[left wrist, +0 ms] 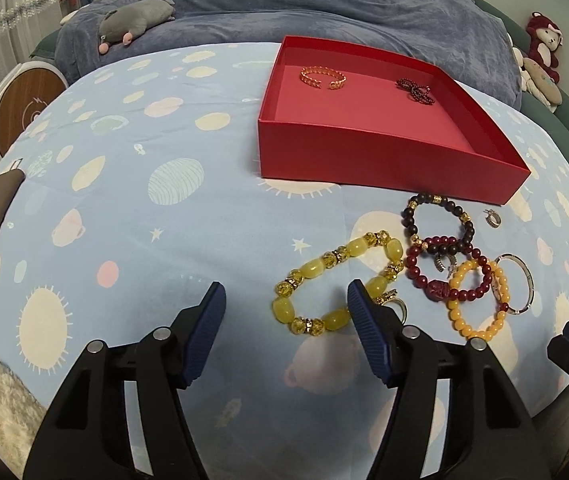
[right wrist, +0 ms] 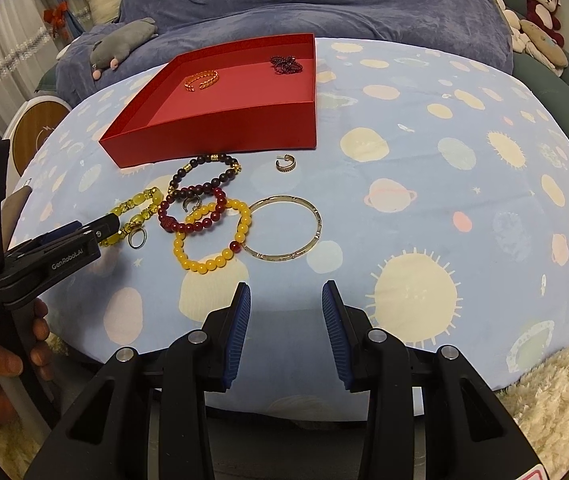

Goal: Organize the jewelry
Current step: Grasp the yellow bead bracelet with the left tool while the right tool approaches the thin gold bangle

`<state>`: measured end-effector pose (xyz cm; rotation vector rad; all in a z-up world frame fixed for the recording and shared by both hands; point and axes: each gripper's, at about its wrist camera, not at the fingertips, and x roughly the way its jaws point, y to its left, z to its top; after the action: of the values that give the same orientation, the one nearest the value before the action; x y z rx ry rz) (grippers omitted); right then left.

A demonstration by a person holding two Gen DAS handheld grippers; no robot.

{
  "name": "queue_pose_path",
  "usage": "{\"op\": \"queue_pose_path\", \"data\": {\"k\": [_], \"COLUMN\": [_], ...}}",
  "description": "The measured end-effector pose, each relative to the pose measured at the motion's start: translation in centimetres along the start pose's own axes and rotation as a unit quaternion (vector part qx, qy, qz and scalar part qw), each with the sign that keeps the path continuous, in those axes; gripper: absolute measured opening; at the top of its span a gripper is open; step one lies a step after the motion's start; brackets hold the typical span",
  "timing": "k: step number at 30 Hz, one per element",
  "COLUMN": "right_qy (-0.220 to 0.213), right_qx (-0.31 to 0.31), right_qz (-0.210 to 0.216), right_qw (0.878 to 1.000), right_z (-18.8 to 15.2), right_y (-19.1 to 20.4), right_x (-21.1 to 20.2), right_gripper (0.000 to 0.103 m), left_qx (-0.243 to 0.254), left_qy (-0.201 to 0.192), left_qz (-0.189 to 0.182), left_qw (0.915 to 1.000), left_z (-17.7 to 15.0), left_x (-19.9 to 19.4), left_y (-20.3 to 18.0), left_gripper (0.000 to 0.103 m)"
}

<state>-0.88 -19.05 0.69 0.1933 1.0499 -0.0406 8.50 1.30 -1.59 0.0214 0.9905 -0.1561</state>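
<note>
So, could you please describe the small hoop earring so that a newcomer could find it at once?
Start at the red box on the planet-print sheet. Just in front of its near right corner lies the small hoop earring. Unlike the overlapping beaded bracelets to its left, it lies alone, tiny, metallic, an open half-hoop with a post.

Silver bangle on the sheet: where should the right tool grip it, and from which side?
Probably the bangle's right arc, coming from above with one finger inside the hoop and one outside. It lies flat on the sheet as a thin band, so only the rim offers a hold. Its left edge sits against the orange bracelet, while the right arc is clear. The right tool is open.
</note>
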Motion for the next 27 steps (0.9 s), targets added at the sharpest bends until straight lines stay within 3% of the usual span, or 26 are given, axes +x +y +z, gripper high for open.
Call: {"op": "queue_pose_path", "data": {"k": [3,9,17,27], "right_qy": [0.004,0.012,0.019,0.018], "right_qx": [0.000,-0.001,-0.003,0.011], "right_qz": [0.000,0.001,0.003,0.006], "right_qw": [1.000,1.000,1.000,1.000], "right_z": [0.0,-0.1,-0.2,-0.2], "right_y": [0.0,0.3,0.5,0.0], "right_x": [0.2,0.7,1.0,1.0], "right_gripper": [0.037,0.037,0.037,0.037], "left_qx": [-0.008,0.008,0.011,-0.006], "left_qy": [0.004,0.003,0.001,-0.011], "left_qz": [-0.011,-0.002,-0.009,-0.023], "left_qw": [0.9999,1.0000,0.9999,0.9997], "left_z": [0.3,0.3,0.3,0.0], "left_x": [0.5,0.7,0.6,-0.6], "left_y": [0.2,-0.5,-0.7,0.1], "left_gripper": [0.049,0.044,0.009,0.009]}}
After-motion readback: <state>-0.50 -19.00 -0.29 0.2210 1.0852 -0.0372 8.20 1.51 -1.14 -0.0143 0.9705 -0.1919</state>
